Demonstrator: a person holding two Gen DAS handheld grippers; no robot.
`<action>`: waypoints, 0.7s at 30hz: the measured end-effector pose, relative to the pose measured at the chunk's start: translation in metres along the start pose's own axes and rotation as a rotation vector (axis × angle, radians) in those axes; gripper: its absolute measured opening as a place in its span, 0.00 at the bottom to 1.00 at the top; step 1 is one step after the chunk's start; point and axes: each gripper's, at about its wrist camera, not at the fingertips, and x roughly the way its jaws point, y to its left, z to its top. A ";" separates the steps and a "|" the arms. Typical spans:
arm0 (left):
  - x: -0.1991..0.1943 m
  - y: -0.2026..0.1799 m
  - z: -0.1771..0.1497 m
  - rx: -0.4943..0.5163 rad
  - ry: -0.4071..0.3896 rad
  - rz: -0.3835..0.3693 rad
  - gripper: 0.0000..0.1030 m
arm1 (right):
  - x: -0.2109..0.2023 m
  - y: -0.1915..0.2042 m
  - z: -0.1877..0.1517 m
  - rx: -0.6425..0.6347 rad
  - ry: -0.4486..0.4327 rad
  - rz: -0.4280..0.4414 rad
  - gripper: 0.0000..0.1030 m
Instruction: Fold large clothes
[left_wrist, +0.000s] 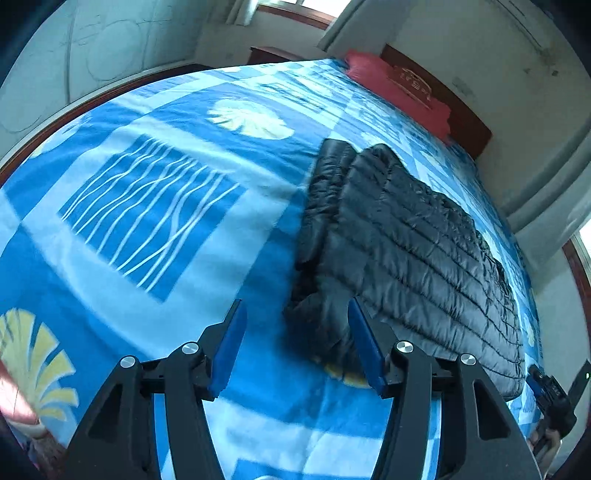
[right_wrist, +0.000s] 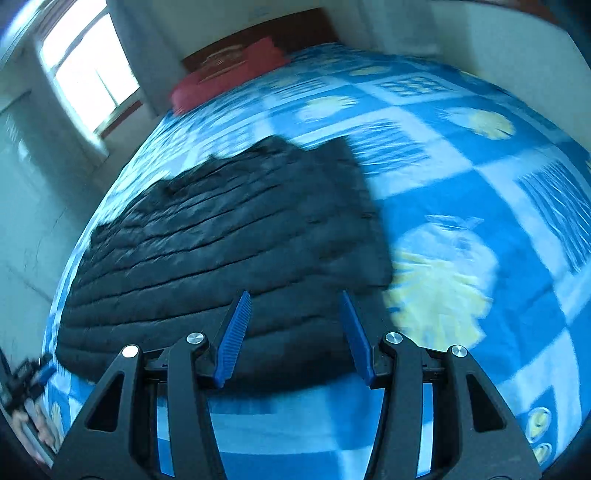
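From the left wrist view, the black quilted jacket (left_wrist: 413, 251) lies flat on the bed (left_wrist: 155, 192), toward the side nearer the wall, with its sleeve or side panel already doubled in along the left edge, which is likely why that edge looks thick and rolled. The left tool (left_wrist: 295, 332) hangs above the jacket's near corner with its blue pads spread and nothing between them; it seems placed there so that it can drop onto the hem for the next fold. At the far right edge the other tool shows small, beside the jacket's opposite near corner. From the right wrist view, which is blurred, the jacket (right_wrist: 236, 251) fills the left half of the bed (right_wrist: 480, 192), its hem running across just ahead of the right tool (right_wrist: 295, 325). That tool's pads are also parted and empty, hovering over the hem. A red pillow (right_wrist: 229, 70) rests at the headboard, well apart from the jacket, so the spread stays free for folding.
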 end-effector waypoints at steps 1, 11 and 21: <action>0.004 -0.005 0.004 0.016 0.002 0.000 0.55 | 0.007 0.015 0.002 -0.028 0.012 0.017 0.48; 0.040 -0.027 0.046 0.088 0.046 0.030 0.58 | 0.069 0.137 0.038 -0.210 0.065 0.089 0.35; 0.072 -0.035 0.077 0.097 0.074 0.048 0.58 | 0.128 0.178 0.038 -0.257 0.115 0.029 0.35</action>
